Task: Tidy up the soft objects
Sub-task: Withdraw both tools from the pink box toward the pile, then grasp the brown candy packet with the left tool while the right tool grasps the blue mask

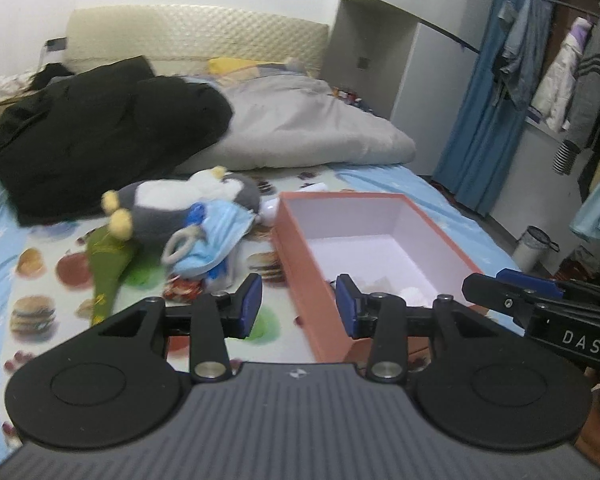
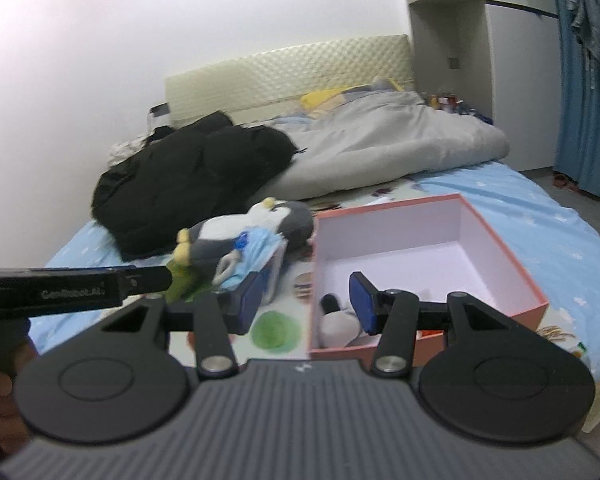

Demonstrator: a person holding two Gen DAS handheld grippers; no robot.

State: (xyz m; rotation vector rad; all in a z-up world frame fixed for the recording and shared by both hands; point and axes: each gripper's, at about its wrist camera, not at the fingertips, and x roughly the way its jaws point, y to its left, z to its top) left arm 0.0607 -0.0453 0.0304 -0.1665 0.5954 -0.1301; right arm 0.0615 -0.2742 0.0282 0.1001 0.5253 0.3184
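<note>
One pink box (image 2: 500, 264) — one penguin plush (image 1: 188, 204), two blue masks (image 1: 220, 232) beside it.

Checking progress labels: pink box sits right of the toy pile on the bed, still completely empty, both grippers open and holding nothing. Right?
Not empty. The right wrist view shows a small grey-and-black soft toy already inside the pink box, at its near corner. The rest holds: toy pile left of it, left gripper and right gripper open, holding nothing.

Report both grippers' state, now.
Left gripper: open, nothing between its fingers.
Right gripper: open, nothing between its fingers.
</note>
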